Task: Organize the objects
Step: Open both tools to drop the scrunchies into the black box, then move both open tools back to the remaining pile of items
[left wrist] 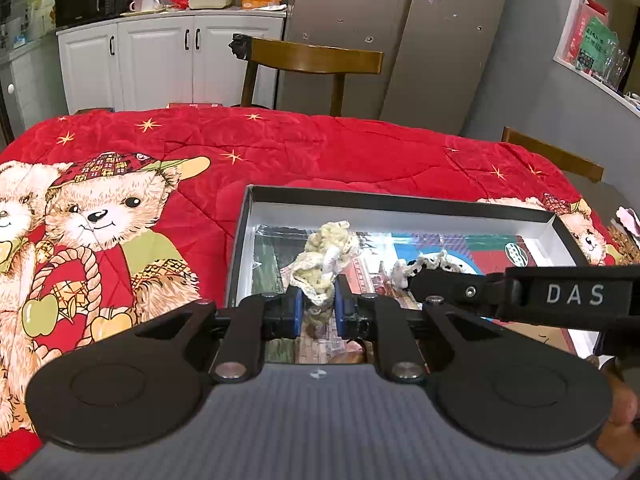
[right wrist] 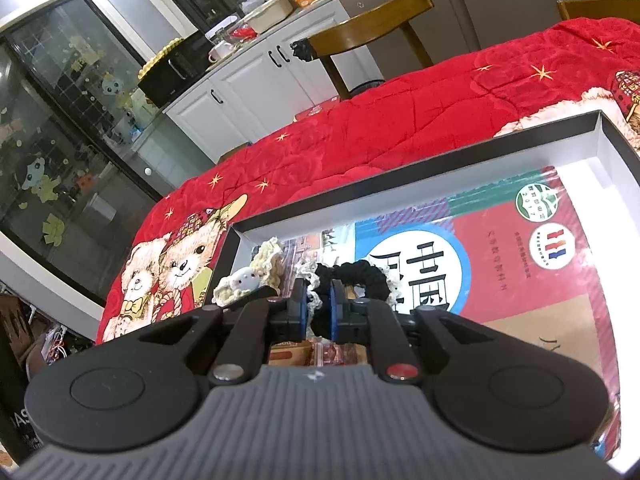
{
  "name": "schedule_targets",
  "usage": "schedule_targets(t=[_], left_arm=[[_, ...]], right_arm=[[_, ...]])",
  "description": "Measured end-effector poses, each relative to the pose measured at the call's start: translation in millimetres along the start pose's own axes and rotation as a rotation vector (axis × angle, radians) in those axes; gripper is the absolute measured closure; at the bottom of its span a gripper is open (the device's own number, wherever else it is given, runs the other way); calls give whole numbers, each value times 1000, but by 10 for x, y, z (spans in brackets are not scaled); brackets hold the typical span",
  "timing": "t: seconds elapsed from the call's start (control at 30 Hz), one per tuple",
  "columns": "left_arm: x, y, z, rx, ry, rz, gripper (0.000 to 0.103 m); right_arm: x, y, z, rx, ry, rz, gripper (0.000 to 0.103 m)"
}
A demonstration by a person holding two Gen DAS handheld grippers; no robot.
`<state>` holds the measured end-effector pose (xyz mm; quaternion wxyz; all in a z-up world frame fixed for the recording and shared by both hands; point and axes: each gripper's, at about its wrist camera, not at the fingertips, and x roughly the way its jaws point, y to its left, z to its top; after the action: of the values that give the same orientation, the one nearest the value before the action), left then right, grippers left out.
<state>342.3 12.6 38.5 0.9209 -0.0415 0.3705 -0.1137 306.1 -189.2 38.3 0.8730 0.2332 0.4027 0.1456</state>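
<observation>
A shallow box (left wrist: 400,200), black outside and white inside, lies on the red quilt with a printed book (right wrist: 520,248) flat on its floor. My left gripper (left wrist: 319,296) hovers over the box's left part, its blue pads shut on a cream-yellow crocheted scrunchie (left wrist: 328,248) that has a small white plush face (right wrist: 244,280). My right gripper (right wrist: 319,300) is just to the right of it, pads pressed on a black scrunchie (right wrist: 368,276) with white lace trim. In the left wrist view the right gripper's fingers (left wrist: 440,284) reach in from the right.
A red teddy-bear quilt (left wrist: 360,152) covers the table. Wooden chairs stand behind it (left wrist: 312,60) and at its right (left wrist: 552,156). White cabinets (left wrist: 160,60) with a cluttered counter lie beyond. Small items (left wrist: 628,232) sit at the quilt's right edge.
</observation>
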Motion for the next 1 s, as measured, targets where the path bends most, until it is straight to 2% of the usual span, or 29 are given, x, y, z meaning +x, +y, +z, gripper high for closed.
schedule_targets(t=[0.07, 0.17, 0.2, 0.23, 0.27, 0.33, 0.53, 0.67, 0.87, 1.0], left_arm=[[-12, 34, 13, -15, 0, 1, 85], [-53, 74, 45, -14, 3, 2, 84], [-70, 80, 57, -8, 2, -3, 80], [-93, 91, 72, -6, -1, -7, 72], [-115, 104, 83, -10, -8, -9, 69], [-173, 139, 115, -21, -23, -10, 60], [-544, 303, 277, -70, -120, -7, 49], [-962, 355, 366, -62, -241, -17, 42], [-1715, 175, 381, -5, -404, -70, 33], [-2222, -56, 215, 34, -499, -87, 29]], right_arm=[[-3, 13, 1, 0, 5, -4, 84], [-22, 31, 18, 2, 16, 7, 70], [-29, 36, 25, 2, 18, 16, 62], [-37, 41, 33, 3, 19, 23, 44], [-53, 49, 39, 5, 16, 36, 41], [-95, 62, 57, 5, 2, 72, 29], [-354, 133, 132, 2, -64, 125, 16], [-662, 242, 179, -31, -146, 193, 11], [-1363, 431, 178, -72, -318, 248, 2], [-1857, 481, 79, -105, -413, 235, 0]])
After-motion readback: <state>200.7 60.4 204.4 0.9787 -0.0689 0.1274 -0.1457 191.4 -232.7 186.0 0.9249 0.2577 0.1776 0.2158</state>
